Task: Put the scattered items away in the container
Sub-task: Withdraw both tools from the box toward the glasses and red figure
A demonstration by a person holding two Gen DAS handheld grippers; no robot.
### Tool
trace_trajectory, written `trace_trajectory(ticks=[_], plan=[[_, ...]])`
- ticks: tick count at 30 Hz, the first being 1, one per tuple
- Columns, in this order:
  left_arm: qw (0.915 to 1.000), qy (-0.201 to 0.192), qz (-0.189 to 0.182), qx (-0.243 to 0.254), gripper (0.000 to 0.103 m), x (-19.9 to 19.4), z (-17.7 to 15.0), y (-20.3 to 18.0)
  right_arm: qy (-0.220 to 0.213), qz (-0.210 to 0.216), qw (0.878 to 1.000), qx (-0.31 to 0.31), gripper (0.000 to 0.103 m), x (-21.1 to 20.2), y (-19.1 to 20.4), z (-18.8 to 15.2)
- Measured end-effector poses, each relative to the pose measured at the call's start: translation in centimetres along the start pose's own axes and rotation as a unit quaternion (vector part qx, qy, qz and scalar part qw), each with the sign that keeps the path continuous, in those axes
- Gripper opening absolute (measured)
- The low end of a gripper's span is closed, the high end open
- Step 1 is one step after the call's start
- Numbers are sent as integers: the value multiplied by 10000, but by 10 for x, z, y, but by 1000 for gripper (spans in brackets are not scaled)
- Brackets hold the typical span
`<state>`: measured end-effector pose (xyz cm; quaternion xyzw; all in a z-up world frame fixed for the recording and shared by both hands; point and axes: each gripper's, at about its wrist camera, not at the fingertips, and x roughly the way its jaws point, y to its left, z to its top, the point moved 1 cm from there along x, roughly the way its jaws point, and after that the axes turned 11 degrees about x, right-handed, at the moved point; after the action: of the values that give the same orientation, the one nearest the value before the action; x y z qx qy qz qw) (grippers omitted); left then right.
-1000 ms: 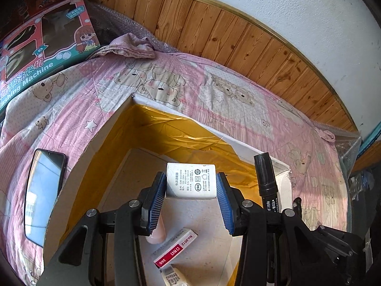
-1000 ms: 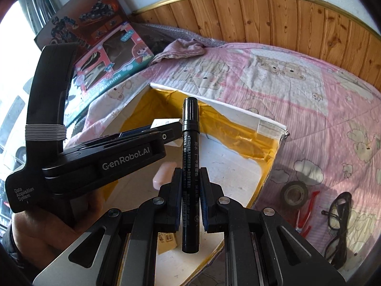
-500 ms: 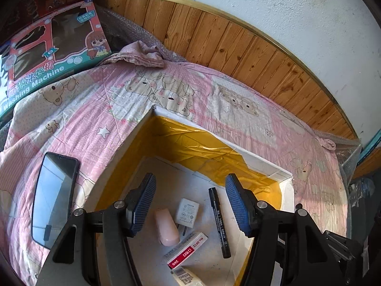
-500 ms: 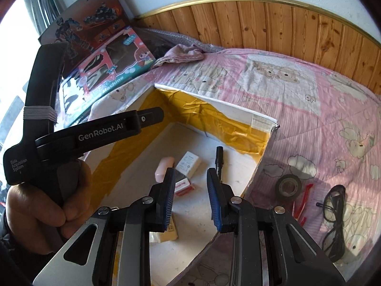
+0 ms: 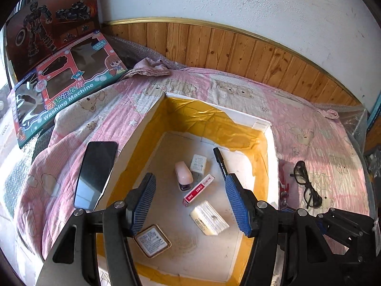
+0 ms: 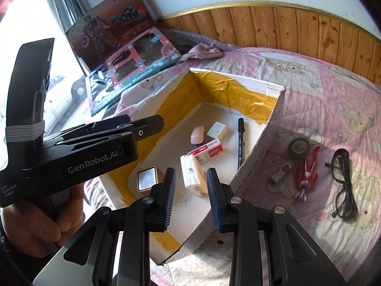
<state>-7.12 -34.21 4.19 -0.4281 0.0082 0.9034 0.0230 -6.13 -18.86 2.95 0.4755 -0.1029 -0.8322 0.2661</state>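
On toy box (image 5: 69,97), seemingly "Washing Machine".

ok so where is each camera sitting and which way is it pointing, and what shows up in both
Left wrist: rides on the left gripper, looking forward and down into the box; its own two open blue-padded fingers show.
Right wrist: rides on the right gripper, looking over the box's near corner; its open fingers, the left gripper and the hand holding it show.
Shared: the box, black marker, white charger, glasses.
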Motion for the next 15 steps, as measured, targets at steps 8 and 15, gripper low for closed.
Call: trace_trajectory(ticks=[8, 15], plan=[[9996, -204, -18, 181, 62, -42, -18, -24, -212, 162, 9996, -38, 31, -33, 9, -31], [9992, -275, -22, 302, 62, -67, -41, -43, -358, 311, 9988, -100, 31, -60, 12, -58]])
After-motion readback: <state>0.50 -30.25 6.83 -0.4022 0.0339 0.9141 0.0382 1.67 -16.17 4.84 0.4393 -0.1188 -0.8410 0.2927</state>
